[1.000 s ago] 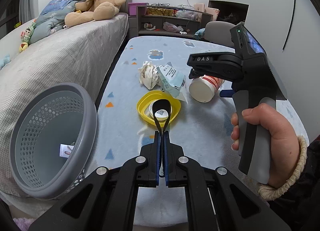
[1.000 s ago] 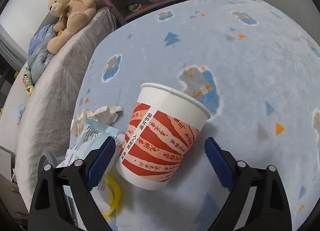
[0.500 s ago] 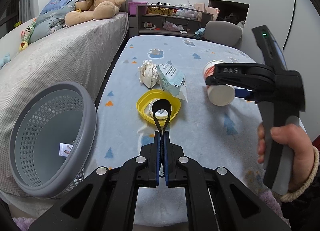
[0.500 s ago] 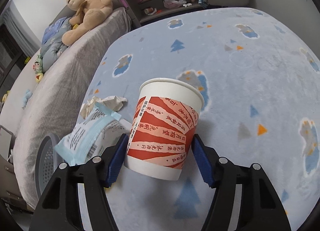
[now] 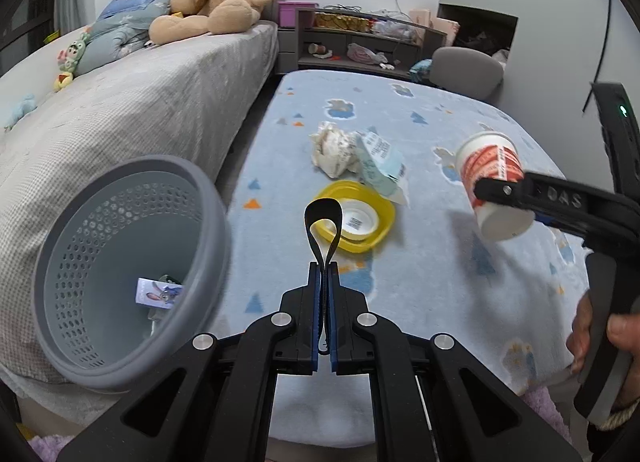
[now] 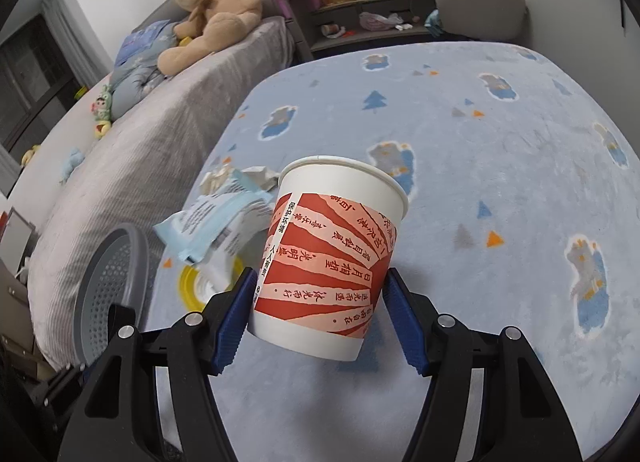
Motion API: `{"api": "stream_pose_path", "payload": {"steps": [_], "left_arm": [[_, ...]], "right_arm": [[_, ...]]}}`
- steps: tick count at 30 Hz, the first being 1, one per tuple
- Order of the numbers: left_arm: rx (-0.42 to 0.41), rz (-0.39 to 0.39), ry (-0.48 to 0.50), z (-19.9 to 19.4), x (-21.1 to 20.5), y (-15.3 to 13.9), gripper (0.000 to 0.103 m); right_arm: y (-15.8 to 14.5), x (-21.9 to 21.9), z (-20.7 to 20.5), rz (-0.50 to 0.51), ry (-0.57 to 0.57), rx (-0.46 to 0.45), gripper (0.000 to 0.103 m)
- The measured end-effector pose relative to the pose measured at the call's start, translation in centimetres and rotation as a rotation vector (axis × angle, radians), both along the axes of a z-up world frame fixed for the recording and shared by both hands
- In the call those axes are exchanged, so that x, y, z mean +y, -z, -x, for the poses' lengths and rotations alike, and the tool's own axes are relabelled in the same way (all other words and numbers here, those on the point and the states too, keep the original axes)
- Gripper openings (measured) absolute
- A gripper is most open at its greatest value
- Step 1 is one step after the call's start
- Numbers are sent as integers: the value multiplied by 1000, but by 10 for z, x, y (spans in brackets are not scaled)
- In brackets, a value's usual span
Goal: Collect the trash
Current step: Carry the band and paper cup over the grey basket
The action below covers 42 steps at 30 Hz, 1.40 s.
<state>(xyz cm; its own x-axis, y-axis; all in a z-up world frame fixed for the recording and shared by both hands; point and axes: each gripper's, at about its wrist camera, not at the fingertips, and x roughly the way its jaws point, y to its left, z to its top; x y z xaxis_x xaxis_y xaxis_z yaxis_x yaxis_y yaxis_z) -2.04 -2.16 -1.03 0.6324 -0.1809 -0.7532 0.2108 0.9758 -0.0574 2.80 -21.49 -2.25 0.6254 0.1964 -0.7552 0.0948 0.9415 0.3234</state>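
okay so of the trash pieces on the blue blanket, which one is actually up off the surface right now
The red-and-white paper cup, clamped in the right gripper and lifted clear. The crumpled paper, blue wrapper and yellow lid all lie on the blanket.

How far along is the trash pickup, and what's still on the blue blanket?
Done: one small printed packet lies in the grey basket. In hand: the right gripper is shut on the paper cup, lifted off the blanket; the left gripper is shut on a black strap loop. Left: crumpled paper, blue wrapper, yellow lid.
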Motion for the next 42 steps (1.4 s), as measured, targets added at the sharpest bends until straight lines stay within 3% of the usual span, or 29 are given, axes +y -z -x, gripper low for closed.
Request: {"api": "stream_pose_path", "payload": {"steps": [11,22,42], "left_arm": [[-44,-24,-163,-8,70,-20,4],[-84,-43,-277,-23,140,-37,4],[17,11,-387,-39,206,2,4]], "right_arm": [[-34,68,-3,7,-163,-82,63],[-43,145,-27,23,-312,-114,63],[-15,245,-66,24,-513,-70,63]]}}
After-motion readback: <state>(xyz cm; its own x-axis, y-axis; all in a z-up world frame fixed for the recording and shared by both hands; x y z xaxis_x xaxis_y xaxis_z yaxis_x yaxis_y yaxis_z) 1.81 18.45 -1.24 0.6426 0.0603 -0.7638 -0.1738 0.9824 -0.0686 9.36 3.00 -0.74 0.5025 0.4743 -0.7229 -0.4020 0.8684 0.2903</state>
